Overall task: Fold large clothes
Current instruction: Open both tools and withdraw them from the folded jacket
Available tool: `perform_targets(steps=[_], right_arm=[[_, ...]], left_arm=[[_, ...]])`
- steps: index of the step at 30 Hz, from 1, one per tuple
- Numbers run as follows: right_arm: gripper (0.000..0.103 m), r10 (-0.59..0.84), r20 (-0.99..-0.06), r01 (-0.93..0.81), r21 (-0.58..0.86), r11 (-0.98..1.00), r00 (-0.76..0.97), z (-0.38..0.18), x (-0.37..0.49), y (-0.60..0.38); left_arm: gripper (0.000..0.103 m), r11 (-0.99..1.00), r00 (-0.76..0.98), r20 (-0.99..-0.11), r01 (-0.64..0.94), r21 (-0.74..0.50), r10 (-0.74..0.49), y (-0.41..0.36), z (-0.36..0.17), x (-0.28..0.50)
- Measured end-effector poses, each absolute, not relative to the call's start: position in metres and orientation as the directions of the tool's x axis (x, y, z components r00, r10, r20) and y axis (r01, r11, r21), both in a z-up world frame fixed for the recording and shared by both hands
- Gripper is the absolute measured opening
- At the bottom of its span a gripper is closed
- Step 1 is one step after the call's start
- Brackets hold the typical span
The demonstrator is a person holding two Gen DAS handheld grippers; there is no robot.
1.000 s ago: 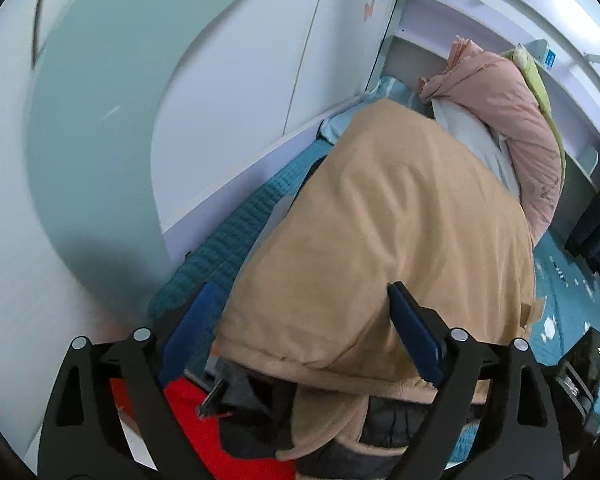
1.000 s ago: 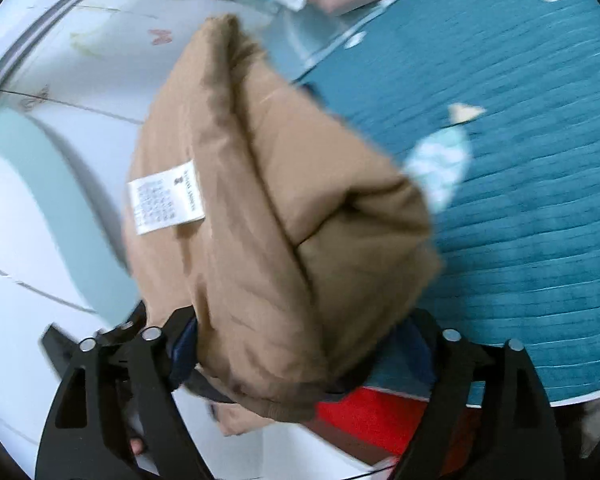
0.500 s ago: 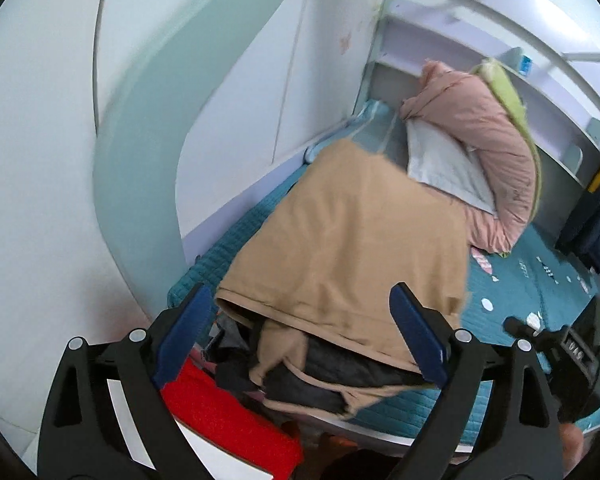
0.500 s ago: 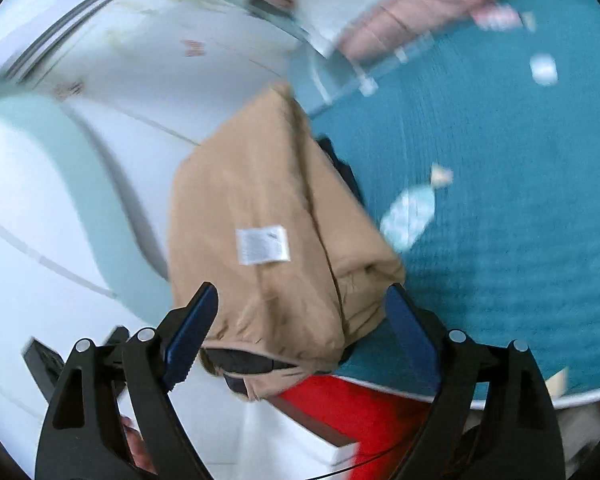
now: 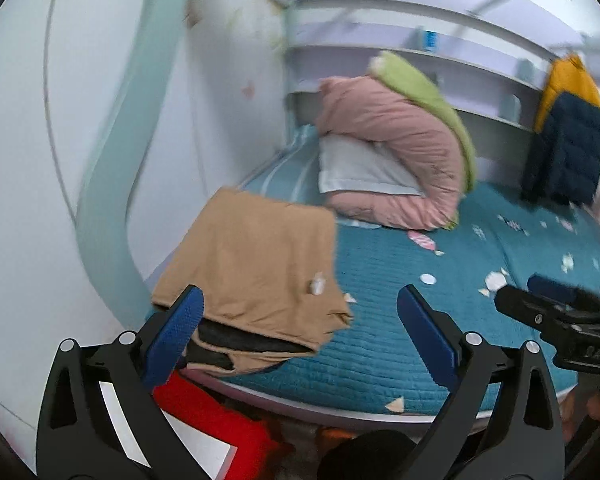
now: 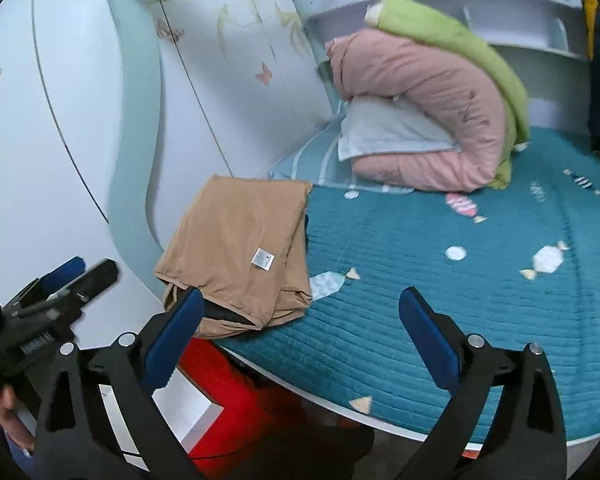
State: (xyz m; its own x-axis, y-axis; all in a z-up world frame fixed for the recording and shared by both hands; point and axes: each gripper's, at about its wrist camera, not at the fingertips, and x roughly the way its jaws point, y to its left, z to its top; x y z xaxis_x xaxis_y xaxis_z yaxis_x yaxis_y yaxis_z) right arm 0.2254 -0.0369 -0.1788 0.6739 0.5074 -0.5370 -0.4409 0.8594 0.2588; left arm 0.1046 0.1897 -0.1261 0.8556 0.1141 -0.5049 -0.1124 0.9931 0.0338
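Note:
A tan garment (image 5: 260, 264) lies folded at the near left corner of the bed, with a dark garment (image 5: 236, 338) showing under its front edge. In the right wrist view the same tan garment (image 6: 240, 248) shows a white label (image 6: 262, 258) on top. My left gripper (image 5: 300, 320) hangs back from the bed's edge, its jaws opening wide, with nothing pressed between the blue pads (image 5: 424, 320). My right gripper (image 6: 300, 320) is also drawn back, its jaws opening and holding nothing. Each gripper appears at the side of the other's view.
A teal quilted cover (image 6: 440, 280) spreads over the bed. A pink duvet (image 5: 400, 140), a green blanket (image 5: 432, 92) and a white pillow (image 5: 360, 168) are piled at the far end. A navy and yellow jacket (image 5: 568, 140) hangs at right. Something red (image 6: 236, 392) sits below the bed's edge.
Both grippers have let go of the tan garment and pulled back and up. The garment now lies flat on the bed corner, and the right wrist view has rolled level.

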Motion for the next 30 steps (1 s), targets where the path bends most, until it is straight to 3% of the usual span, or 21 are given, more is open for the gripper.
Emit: perform_targets(steps=[7, 30], right_arm=[[0.095, 0.408, -0.471, -0.381, 0.156, 0.911, 0.782, -0.141, 0.171, -0.070], [0.095, 0.311, -0.258, -0.313, 0.033, 0.949, 0.915, -0.064, 0.066, -0.106]], left_arm=[[0.098, 0.991, 0.876, -0.462, -0.118, 0.066, 0.135, 0.139, -0.102, 0.076], [0.098, 0.996, 0.970, -0.232, -0.054, 0.070, 0.069, 0.075, -0.017, -0.013]])
